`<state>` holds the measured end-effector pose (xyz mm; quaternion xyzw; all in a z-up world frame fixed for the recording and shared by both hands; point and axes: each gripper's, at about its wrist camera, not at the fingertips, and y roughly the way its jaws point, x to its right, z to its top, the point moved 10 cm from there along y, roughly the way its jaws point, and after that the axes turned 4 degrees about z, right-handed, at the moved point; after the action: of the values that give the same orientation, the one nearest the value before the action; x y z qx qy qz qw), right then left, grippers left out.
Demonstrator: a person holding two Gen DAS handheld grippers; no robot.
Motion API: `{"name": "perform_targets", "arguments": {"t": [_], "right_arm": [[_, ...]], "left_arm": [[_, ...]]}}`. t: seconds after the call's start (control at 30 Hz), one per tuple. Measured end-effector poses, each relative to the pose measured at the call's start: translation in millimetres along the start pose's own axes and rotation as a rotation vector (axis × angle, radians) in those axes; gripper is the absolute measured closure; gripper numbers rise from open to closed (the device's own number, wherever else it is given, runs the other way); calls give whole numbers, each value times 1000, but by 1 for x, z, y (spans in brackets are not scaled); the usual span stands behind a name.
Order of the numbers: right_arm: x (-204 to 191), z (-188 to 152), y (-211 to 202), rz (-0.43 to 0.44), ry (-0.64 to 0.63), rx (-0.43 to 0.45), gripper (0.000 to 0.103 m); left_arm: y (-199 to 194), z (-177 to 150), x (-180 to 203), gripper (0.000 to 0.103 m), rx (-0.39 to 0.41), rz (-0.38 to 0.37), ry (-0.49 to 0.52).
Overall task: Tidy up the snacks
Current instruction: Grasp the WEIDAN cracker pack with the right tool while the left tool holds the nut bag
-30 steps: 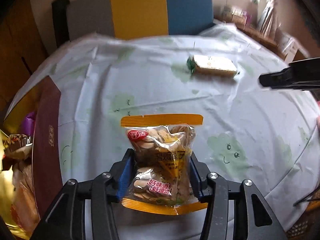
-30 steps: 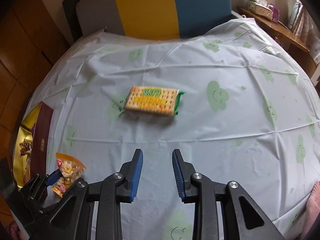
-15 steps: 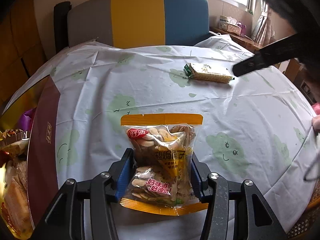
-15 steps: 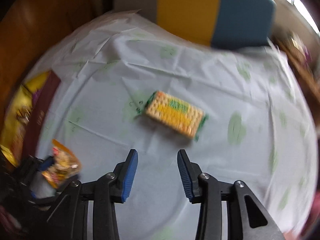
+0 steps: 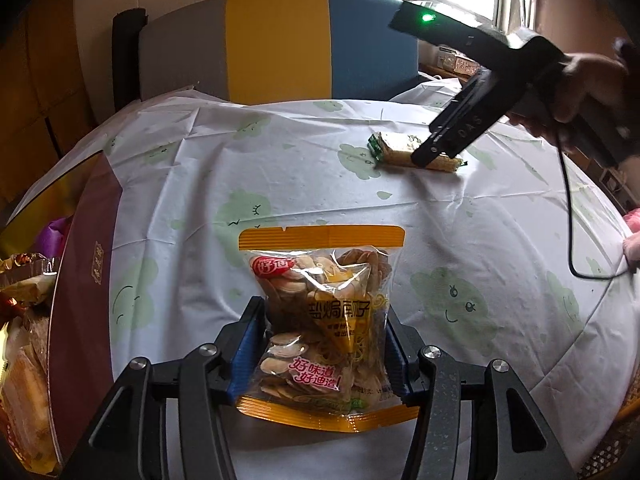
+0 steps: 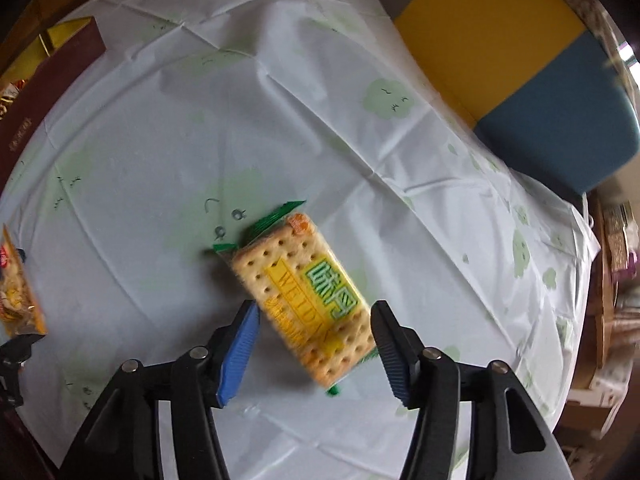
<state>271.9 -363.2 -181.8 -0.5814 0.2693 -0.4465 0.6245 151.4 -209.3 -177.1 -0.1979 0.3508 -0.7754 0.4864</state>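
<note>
The cracker packet (image 6: 310,300) lies flat on the bench (image 6: 160,160), angled, its near end between the jaws of the right gripper (image 6: 316,346), which have just been opening and touch neither side. Before closing, the wrist would best square the pads to the packet's long edges and settle lower, then squeeze gently. Left of the packet, the left gripper (image 5: 326,354) clamps the seed bag (image 5: 322,320); farther left stands the maroon box (image 5: 86,280).
</note>
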Motion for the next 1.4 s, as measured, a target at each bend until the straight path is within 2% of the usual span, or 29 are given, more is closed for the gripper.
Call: {"name": "perform_targets", "arguments": {"t": [0.17,0.23,0.43,0.53,0.63,0.83,0.97,1.1,1.2,1.3,1.4], "right_arm": [[3,11,15,37,-12,-8,41],[7,10,12,79,44,15,45],[2,-14,-3,99,180,48,46],[-12,-35,-24,139,291,75,46],[-39,-54,-36,196,343,70,46],[-76,-87,-33,233,475,62,46],[-90,-92,-36,277,466,122,44],[-94,-89,-31,298,434,113,40],[-96,-84,-30,278,417,125,40],[-102,-77,-24,210,372,110,51],[-106,-76,-22,181,372,118,51]], "left_arm": [[0,0,1,47,0,6,1],[0,0,2,47,1,7,0],[0,0,2,46,5,9,-5],[0,0,2,46,10,8,-5],[-1,0,2,46,16,4,-10],[-3,-2,-2,49,-18,-13,-33],[-9,-8,-3,50,-49,-14,-37],[-16,-16,-3,50,-69,-13,-45],[-20,-21,-3,49,-72,-8,-39],[-22,-24,-3,49,-76,-2,-41],[-22,-25,-3,49,-72,12,-32]]}}
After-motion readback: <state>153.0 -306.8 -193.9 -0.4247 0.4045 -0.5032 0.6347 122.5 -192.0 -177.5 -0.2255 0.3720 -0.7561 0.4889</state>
